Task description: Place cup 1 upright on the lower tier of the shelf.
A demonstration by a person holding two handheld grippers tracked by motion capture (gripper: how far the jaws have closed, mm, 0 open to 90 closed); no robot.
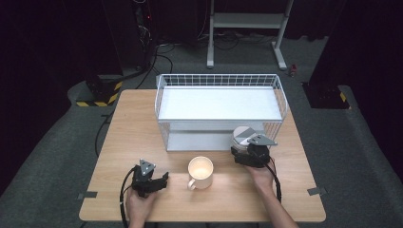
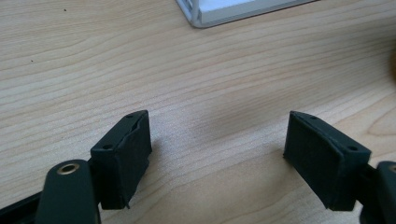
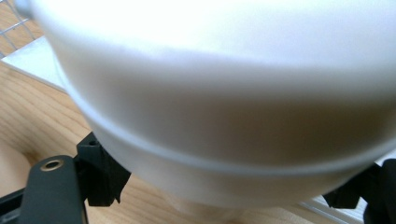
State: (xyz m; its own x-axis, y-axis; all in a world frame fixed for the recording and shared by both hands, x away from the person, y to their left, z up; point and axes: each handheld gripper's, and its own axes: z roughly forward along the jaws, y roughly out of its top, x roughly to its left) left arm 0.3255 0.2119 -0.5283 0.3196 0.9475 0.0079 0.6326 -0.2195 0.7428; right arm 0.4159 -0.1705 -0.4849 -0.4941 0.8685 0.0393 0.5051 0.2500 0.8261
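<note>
i'm gripping a white bowl in my right gripper; in the right gripper view its rounded wall is sitting between the two black jaws, which are clasping it on both sides. i'm holding it over the wooden table, just in front of the white wire rack, at the rack's lower right opening. my left gripper is resting near the table's front edge, jaws spread wide with nothing between them. a white mug is standing between both grippers.
</note>
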